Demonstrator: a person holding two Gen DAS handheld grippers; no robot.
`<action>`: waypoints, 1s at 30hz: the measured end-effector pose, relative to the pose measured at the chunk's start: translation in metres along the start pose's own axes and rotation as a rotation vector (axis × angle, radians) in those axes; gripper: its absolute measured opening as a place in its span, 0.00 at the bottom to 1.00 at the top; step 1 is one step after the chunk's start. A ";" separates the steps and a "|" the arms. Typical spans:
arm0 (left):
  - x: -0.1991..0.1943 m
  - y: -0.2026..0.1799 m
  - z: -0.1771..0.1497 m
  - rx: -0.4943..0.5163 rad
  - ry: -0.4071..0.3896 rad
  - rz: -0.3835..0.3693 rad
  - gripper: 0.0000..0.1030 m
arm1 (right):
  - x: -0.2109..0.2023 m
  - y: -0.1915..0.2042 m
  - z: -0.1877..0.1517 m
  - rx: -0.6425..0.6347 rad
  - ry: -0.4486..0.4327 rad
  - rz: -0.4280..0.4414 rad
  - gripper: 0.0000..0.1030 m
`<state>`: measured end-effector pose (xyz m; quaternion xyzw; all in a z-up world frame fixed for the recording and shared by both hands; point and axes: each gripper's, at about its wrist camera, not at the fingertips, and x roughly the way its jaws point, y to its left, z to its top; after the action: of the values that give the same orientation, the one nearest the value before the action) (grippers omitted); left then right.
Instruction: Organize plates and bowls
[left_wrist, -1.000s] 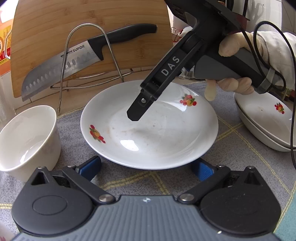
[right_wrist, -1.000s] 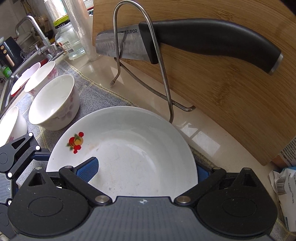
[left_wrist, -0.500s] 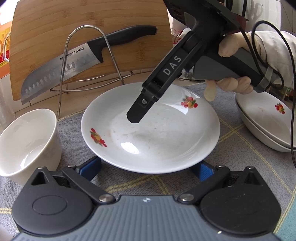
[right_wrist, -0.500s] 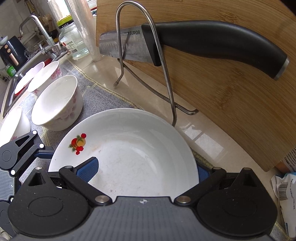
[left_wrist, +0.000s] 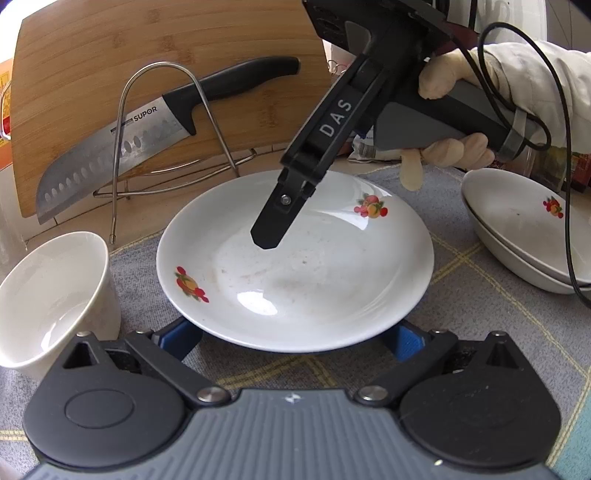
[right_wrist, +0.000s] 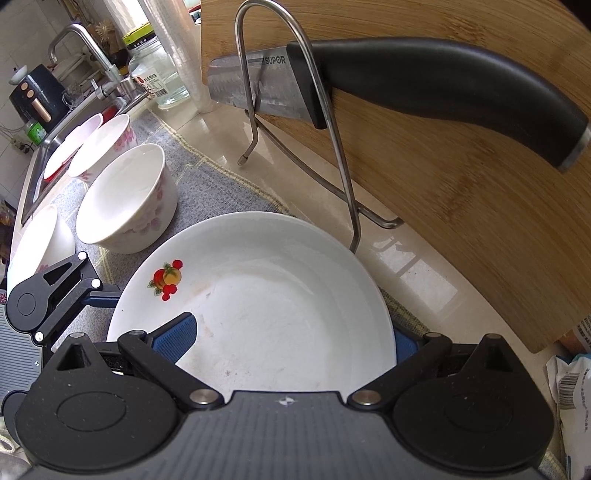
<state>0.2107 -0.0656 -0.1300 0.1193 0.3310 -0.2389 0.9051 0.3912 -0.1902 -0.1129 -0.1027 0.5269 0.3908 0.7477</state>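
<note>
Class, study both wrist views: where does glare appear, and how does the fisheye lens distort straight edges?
Left wrist view: a bright glare spot sits low in the plate; the cutting board edges bow outward. Right wrist view: window light reflects off the glossy counter; the knife handle curves, stretched near the frame edge.

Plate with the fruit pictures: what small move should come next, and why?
Probably close the right gripper on the plate's rim. Its jaws stand open, one finger over the plate, the other seemingly under the rim, so nothing grips yet. The left gripper is open too. Matching stacked plates wait alongside.
</note>
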 end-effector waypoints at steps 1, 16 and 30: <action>0.000 0.001 0.000 -0.003 -0.001 -0.003 0.99 | 0.001 0.000 0.001 -0.004 0.002 0.000 1.00; 0.000 0.002 0.001 0.002 0.018 -0.016 0.98 | 0.001 0.003 -0.001 0.021 0.002 0.003 1.00; -0.022 -0.001 -0.007 0.007 0.066 -0.048 0.98 | -0.011 0.031 -0.015 0.029 0.013 0.020 1.00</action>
<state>0.1916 -0.0557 -0.1211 0.1222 0.3626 -0.2576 0.8873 0.3580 -0.1832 -0.1014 -0.0891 0.5382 0.3900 0.7419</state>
